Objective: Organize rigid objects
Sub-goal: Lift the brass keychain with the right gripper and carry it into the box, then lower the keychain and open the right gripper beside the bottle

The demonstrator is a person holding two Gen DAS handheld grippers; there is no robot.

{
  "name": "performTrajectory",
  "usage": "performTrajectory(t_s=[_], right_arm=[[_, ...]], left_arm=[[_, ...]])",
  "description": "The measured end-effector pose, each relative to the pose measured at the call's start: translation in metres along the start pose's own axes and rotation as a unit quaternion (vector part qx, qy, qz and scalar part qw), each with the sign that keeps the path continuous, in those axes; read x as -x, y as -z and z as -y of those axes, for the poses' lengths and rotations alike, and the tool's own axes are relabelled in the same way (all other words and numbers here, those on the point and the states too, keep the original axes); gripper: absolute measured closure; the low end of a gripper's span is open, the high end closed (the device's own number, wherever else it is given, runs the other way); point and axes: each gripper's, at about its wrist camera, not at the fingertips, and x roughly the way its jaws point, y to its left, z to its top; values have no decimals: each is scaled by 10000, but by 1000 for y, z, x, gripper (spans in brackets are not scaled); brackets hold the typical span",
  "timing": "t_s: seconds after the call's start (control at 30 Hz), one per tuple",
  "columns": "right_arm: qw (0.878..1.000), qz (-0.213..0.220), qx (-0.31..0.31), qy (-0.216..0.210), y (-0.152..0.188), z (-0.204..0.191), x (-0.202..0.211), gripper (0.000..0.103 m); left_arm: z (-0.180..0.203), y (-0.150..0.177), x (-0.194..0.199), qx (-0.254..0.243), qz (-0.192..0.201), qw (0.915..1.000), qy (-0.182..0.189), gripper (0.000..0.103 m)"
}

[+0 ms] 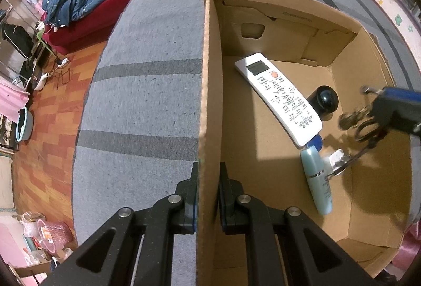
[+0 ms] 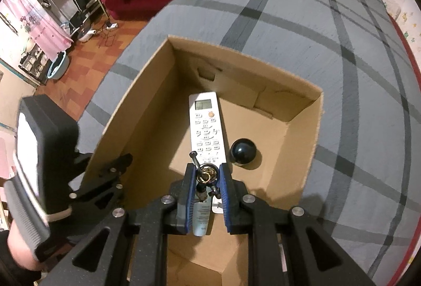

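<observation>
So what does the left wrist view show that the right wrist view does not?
Only the left wrist view shows the left gripper clamping the cardboard box wall, and the white plug. Only the right wrist view shows the right gripper from behind, shut on the key ring. Both show the remote control, black ball and blue tube.

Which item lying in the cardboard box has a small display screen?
The white remote control: it alone has a screen and buttons; the round black object and teal bottle have neither.

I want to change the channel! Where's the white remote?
The white remote lies inside the cardboard box, left of the black ball, just ahead of the right gripper.
</observation>
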Motion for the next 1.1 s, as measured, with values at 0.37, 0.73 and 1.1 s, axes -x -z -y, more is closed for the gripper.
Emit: performTrajectory(t_s=[0.37, 0.73, 1.1], right_arm=[[9993, -342, -113, -76, 2, 0, -45, 85], [9978, -647, -129, -52, 9, -1, -78, 85], [9974, -713, -100, -65, 8, -2, -83, 85]], left_arm=[[0, 0, 0, 24, 0, 10000, -3, 91], [-1, 0, -1, 55, 7, 10000, -5, 91], [0, 0, -1, 46, 14, 10000, -17, 91]])
